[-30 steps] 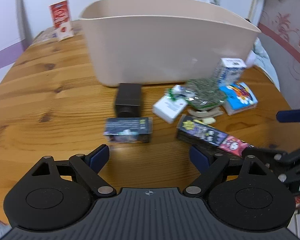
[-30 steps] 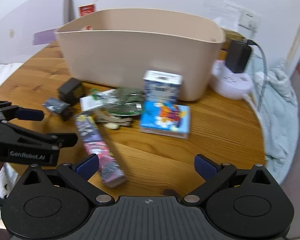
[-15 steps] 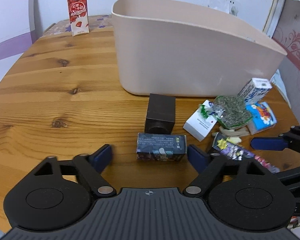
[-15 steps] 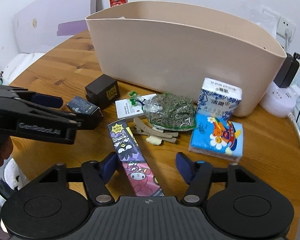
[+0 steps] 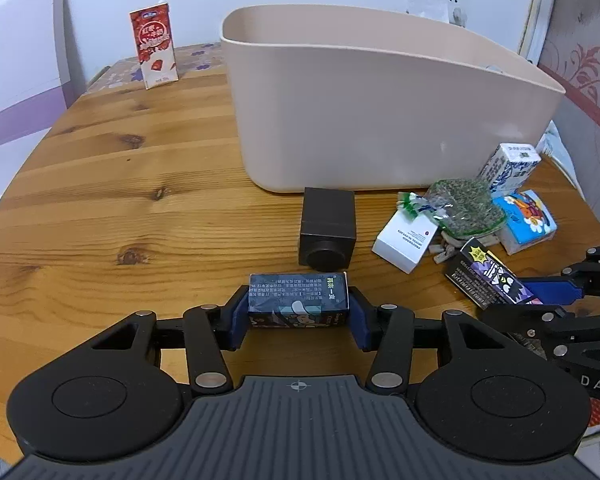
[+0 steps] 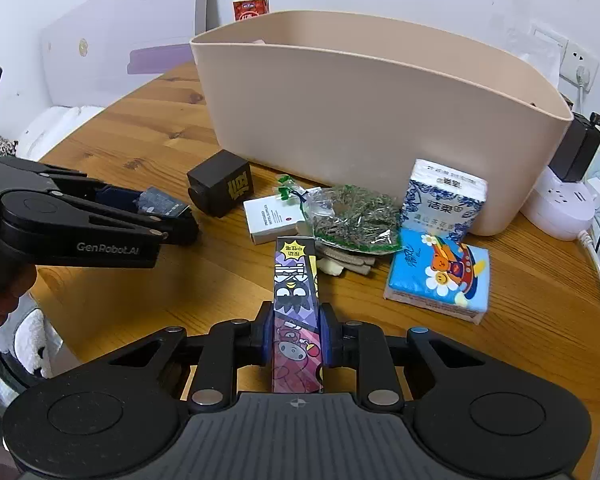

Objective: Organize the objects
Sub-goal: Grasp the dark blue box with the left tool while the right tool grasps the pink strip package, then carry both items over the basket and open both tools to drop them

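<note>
Beige bin (image 5: pixel 380 120) fills upper centre beyond both claws; left gripper (image 5: pixel 298 316) pinches the dark box (image 5: pixel 298 300) crosswise, right gripper (image 6: pixel 296 338) pinches the cartoon box (image 6: pixel 296 304) lengthwise

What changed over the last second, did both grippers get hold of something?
Yes. The left gripper moved in and shut on the small dark blue box; the right gripper came down and shut on the long cartoon box. Both were open a second ago. The beige bin, black cube and tissue packs lie as before on the table.
</note>
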`<state>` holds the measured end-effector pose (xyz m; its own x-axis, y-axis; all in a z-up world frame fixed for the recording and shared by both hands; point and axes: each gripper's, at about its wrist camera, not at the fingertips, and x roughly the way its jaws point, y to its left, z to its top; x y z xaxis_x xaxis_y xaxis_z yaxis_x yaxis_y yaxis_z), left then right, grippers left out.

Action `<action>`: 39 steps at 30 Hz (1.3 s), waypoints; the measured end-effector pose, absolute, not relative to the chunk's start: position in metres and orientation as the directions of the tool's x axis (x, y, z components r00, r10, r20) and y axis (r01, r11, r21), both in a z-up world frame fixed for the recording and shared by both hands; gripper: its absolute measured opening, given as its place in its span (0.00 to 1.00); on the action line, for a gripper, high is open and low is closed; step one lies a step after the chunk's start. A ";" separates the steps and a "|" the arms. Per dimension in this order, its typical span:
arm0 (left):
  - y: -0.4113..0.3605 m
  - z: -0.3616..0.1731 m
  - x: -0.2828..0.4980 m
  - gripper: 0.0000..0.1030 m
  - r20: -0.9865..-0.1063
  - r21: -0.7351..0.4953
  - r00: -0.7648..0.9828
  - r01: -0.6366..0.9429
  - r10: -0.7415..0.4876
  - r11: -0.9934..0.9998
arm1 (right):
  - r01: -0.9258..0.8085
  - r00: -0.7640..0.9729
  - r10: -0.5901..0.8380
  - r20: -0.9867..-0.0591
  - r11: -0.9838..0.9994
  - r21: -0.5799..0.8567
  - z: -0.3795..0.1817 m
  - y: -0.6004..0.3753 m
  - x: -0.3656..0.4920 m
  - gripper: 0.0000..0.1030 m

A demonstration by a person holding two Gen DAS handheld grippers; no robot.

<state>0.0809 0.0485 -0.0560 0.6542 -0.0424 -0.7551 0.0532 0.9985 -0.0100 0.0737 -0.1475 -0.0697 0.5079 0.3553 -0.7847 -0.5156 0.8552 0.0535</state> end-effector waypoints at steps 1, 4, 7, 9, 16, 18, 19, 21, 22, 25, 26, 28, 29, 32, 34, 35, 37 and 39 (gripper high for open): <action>0.049 -0.054 0.079 0.49 -0.753 -0.010 0.657 0.052 -0.042 0.999 | -0.517 0.510 0.358 -0.782 0.854 0.054 -0.069 -0.149 0.073 0.21; 0.048 -0.045 0.072 0.49 -0.740 -0.011 0.671 0.056 -0.046 0.998 | -0.514 0.528 0.367 -0.766 0.856 0.056 -0.062 -0.154 0.068 0.21; 0.044 -0.031 0.066 0.49 -0.720 -0.012 0.692 0.060 -0.050 0.998 | -0.504 0.551 0.379 -0.743 0.861 0.065 -0.052 -0.162 0.065 0.21; 0.043 -0.020 0.062 0.49 -0.700 -0.012 0.712 0.060 -0.052 0.998 | -0.493 0.570 0.383 -0.726 0.867 0.070 -0.045 -0.169 0.063 0.21; 0.035 0.012 0.061 0.49 -0.644 -0.002 0.763 0.067 -0.053 0.998 | -0.448 0.651 0.386 -0.654 0.891 0.080 -0.012 -0.192 0.067 0.21; 0.034 0.019 0.063 0.49 -0.631 -0.004 0.774 0.074 -0.060 0.997 | -0.430 0.672 0.383 -0.634 0.898 0.087 -0.004 -0.199 0.071 0.21; 0.033 0.023 0.065 0.49 -0.623 -0.004 0.779 0.077 -0.062 0.997 | -0.424 0.680 0.382 -0.626 0.901 0.089 0.000 -0.201 0.073 0.21; 0.031 0.030 0.069 0.49 -0.610 0.004 0.790 0.083 -0.064 0.997 | -0.410 0.697 0.375 -0.611 0.908 0.089 0.008 -0.205 0.079 0.21; 0.030 0.032 0.071 0.49 -0.604 0.007 0.795 0.087 -0.065 0.996 | -0.405 0.704 0.373 -0.605 0.910 0.090 0.010 -0.206 0.083 0.21; 0.028 0.040 0.080 0.49 -0.584 0.011 0.808 0.099 -0.074 0.995 | -0.388 0.728 0.365 -0.580 0.917 0.091 0.017 -0.209 0.091 0.21; 0.027 0.043 0.084 0.49 -0.577 0.011 0.813 0.103 -0.077 0.995 | -0.380 0.738 0.361 -0.570 0.921 0.092 0.020 -0.211 0.094 0.21; 0.025 0.047 0.092 0.49 -0.568 0.017 0.819 0.111 -0.082 0.994 | -0.366 0.754 0.353 -0.554 0.926 0.093 0.026 -0.213 0.099 0.21; 0.023 0.049 0.096 0.49 -0.563 0.023 0.822 0.115 -0.083 0.993 | -0.359 0.761 0.350 -0.546 0.928 0.094 0.029 -0.215 0.101 0.21; 0.019 0.053 0.115 0.49 -0.556 0.043 0.828 0.119 -0.075 0.992 | -0.344 0.784 0.344 -0.516 0.934 0.100 0.039 -0.220 0.112 0.21; 0.017 0.053 0.129 0.49 -0.557 0.052 0.828 0.115 -0.067 0.992 | -0.337 0.795 0.343 -0.501 0.935 0.105 0.044 -0.222 0.120 0.21; 0.015 0.053 0.137 0.49 -0.559 0.055 0.827 0.115 -0.064 0.992 | -0.333 0.798 0.340 -0.497 0.937 0.106 0.045 -0.223 0.125 0.21; 0.013 0.051 0.152 0.49 -0.565 0.062 0.823 0.113 -0.058 0.992 | -0.328 0.801 0.336 -0.495 0.939 0.108 0.048 -0.223 0.137 0.21; 0.008 0.047 0.167 0.49 -0.574 0.074 0.818 0.110 -0.048 0.991 | -0.328 0.802 0.336 -0.495 0.939 0.106 0.049 -0.221 0.149 0.21</action>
